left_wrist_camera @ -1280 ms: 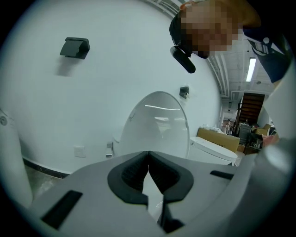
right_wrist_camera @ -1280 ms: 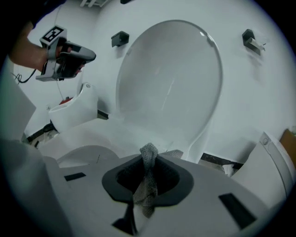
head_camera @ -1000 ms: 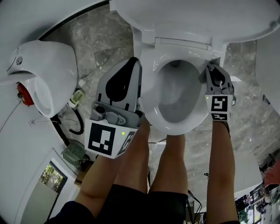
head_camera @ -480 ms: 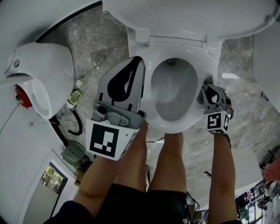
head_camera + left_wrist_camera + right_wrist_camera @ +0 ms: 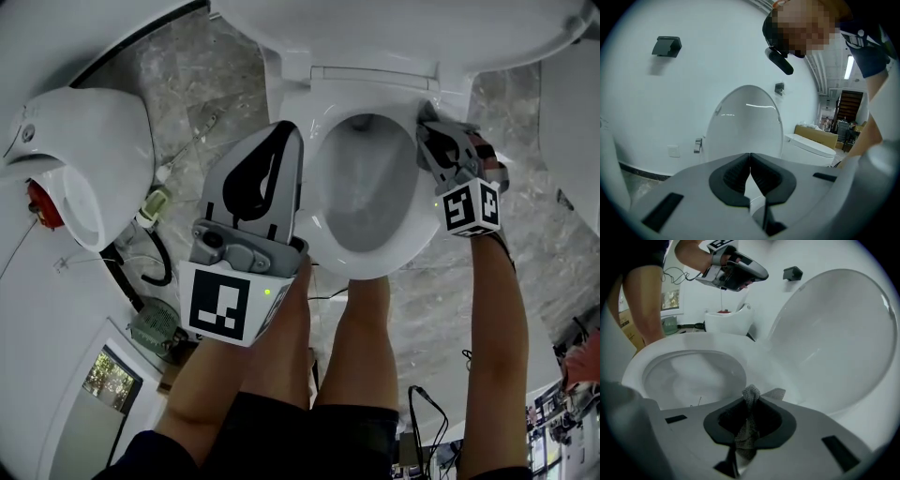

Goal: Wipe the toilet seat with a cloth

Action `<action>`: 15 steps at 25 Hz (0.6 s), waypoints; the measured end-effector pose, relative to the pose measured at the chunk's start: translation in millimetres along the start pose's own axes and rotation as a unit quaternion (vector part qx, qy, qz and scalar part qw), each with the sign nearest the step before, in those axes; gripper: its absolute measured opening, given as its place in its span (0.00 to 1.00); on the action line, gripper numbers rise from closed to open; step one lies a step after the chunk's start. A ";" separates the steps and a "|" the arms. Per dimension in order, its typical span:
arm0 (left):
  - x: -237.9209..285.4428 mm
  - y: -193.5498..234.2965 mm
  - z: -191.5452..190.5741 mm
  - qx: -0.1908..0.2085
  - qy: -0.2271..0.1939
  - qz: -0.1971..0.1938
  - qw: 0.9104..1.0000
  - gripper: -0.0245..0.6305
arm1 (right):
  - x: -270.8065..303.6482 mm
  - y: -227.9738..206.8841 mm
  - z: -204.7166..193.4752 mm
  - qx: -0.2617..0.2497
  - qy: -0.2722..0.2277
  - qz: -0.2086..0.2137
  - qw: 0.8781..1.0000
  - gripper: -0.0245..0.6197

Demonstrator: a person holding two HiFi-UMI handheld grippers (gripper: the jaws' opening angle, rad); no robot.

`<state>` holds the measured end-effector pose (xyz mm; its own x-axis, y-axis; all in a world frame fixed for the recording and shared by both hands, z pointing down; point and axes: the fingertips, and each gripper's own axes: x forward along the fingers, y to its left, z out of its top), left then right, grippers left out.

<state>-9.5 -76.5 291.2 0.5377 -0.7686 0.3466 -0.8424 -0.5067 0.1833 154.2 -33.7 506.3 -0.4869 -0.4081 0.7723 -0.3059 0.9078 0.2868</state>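
The white toilet seat (image 5: 328, 127) rings the bowl at the centre of the head view, its lid (image 5: 394, 28) raised behind it. My right gripper (image 5: 433, 131) is shut on a grey mesh cloth (image 5: 751, 399) and rests on the seat's right rear part (image 5: 761, 364), close to the hinge. In the right gripper view the cloth bunches between the jaws and pokes out past their tips. My left gripper (image 5: 286, 141) hovers above the seat's left side, jaws closed together with nothing between them. The left gripper view shows the raised lid (image 5: 745, 124) beyond the left gripper (image 5: 750, 161).
A second white fixture with a red part (image 5: 80, 178) stands at the left. Hoses and a drain grate (image 5: 150, 323) lie on the grey marble floor (image 5: 202, 84). The person's bare legs (image 5: 366, 366) stand in front of the bowl. Another toilet (image 5: 811, 147) sits to the right.
My right gripper has slid with the cloth from the seat's right side toward the rear, near the hinge. The left gripper has barely moved.
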 end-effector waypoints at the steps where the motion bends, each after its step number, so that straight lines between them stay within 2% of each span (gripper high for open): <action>1: 0.5 -0.5 0.0 -0.005 -0.001 0.002 1.000 0.07 | -2.1 8.8 -3.4 -0.011 0.005 0.012 1.000 0.14; 7: 0.5 -5.4 -5.1 -0.011 0.003 -0.006 1.000 0.07 | -28.5 89.9 -23.0 -0.064 0.036 0.117 0.990 0.14; 11: 1.0 -6.9 -1.1 -0.018 -0.001 -0.003 1.000 0.07 | -43.9 126.2 -22.0 -0.087 0.027 0.181 0.979 0.14; 13: 1.9 -6.9 1.3 -0.027 -0.005 0.004 1.000 0.07 | -41.3 119.1 -23.9 -0.104 0.017 0.185 0.977 0.14; 15: 1.2 -7.9 -0.5 -0.026 -0.004 0.004 1.000 0.07 | -31.0 90.6 -25.4 -0.100 0.012 0.152 0.983 0.14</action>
<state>-2.2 -73.2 290.6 0.5314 -0.7755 0.3409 -0.8470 -0.4798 0.2288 162.3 63.6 522.7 -0.5112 -0.1145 0.8518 0.0182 0.9894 0.1439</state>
